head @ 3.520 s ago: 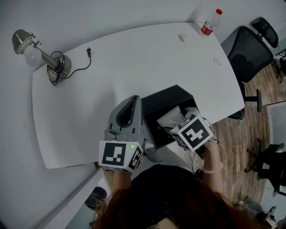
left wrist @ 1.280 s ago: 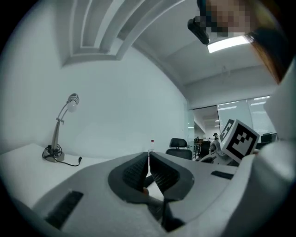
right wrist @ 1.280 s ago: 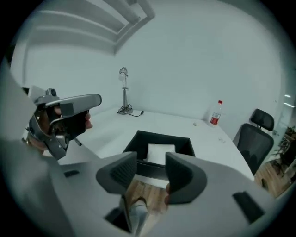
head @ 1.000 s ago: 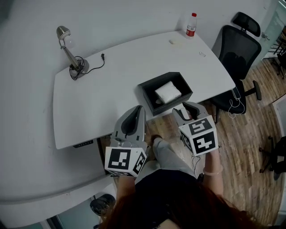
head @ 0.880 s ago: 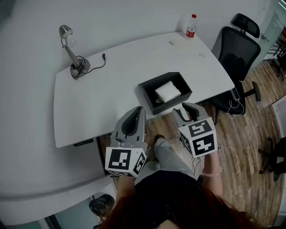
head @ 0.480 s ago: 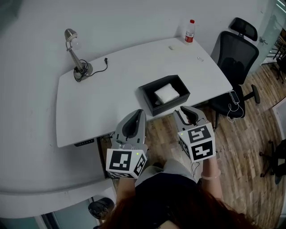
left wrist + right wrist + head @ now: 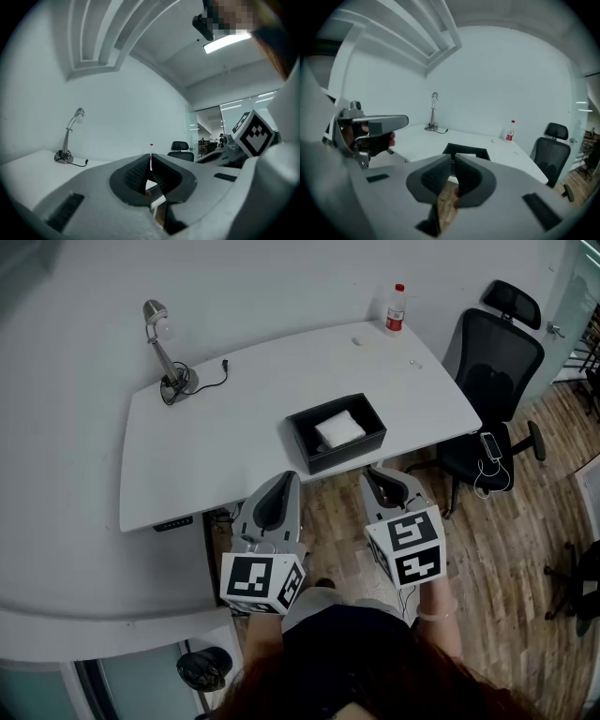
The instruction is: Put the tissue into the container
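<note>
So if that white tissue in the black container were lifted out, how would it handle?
Probably floppy: the tissue looks like a soft, slightly rumpled white wad, so it would likely sag from a pinch. It is likely very light too. It seems to lie loose inside the container, so a nudge might just slide or crumple it.

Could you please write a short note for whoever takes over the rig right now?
Left gripper: jaws together, nothing between them, held short of the table's near edge, over the floor.
Right gripper: jaws closing, almost together, nothing between them, also held off the table.
Things: the white tissue lies inside the black container, which stands on the table near its front edge.
Done: the tissue is in the container.
Left: nothing of the task seems to remain; neither gripper touches the container or the tissue.
</note>
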Motion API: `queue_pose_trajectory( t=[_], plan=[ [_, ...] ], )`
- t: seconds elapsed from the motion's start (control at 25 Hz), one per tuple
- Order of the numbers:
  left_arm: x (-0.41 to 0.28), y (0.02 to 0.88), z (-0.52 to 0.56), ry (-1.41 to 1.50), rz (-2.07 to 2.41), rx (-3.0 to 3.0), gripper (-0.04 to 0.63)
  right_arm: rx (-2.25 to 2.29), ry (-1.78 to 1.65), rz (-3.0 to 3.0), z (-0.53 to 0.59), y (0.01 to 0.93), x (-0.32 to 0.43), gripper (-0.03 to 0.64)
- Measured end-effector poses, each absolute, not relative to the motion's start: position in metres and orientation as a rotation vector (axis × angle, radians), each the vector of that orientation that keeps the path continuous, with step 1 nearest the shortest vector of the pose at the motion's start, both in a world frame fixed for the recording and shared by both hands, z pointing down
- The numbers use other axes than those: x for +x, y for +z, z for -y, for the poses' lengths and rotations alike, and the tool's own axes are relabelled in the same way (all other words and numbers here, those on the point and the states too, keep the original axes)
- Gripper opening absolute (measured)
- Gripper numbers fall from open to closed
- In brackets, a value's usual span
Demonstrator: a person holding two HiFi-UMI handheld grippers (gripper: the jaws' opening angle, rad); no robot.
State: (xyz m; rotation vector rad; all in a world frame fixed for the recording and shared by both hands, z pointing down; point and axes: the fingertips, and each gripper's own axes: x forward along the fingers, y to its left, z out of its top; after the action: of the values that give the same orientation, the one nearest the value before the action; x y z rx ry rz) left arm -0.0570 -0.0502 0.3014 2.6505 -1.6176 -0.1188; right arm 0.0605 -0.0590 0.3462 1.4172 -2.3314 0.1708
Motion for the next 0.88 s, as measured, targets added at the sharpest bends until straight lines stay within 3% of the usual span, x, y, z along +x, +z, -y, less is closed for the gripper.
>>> queue_pose_trajectory(
  t=[0.48,0.88],
  plan=[
    [-0.022,0.302,-0.014,-0.086,1.688,2.628,0.028,1.436,0.194,2.524,0.0,0.322,0.09,0.02],
    [-0.002,0.301,-0.073,-0.064,1.728,2.609,0.028,1.48,0.003,2.668,-0.058,0.293,0.106,0.02]
  ],
)
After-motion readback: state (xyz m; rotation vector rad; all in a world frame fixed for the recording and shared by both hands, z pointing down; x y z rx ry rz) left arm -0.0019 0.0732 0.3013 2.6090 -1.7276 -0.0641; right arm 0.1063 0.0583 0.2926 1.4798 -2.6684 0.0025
